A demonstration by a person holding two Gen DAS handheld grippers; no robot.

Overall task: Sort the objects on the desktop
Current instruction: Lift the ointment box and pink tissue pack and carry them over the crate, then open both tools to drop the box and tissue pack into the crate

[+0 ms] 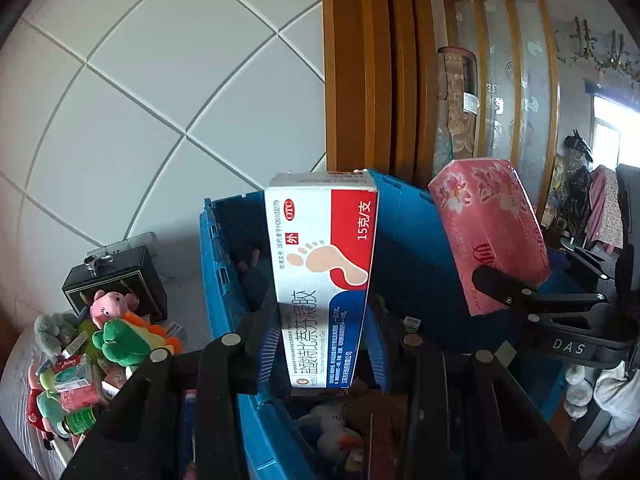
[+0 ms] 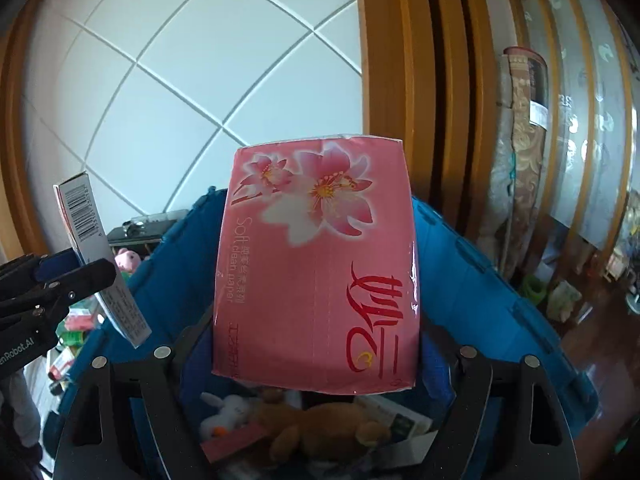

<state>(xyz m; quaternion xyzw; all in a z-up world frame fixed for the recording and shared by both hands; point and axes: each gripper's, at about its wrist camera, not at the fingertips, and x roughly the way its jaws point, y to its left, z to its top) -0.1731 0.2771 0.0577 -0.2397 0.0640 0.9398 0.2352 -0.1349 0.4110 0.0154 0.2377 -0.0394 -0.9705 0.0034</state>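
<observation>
You've got the ointment box clenched in your left gripper and the tissue pack in your right gripper, both over the blue crate. Let go too near the rim and they'll probably tip outside.

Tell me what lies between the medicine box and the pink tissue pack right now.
Only the blue bin's back wall shows between the medicine box and the tissue pack, seen in the left wrist view.
</observation>
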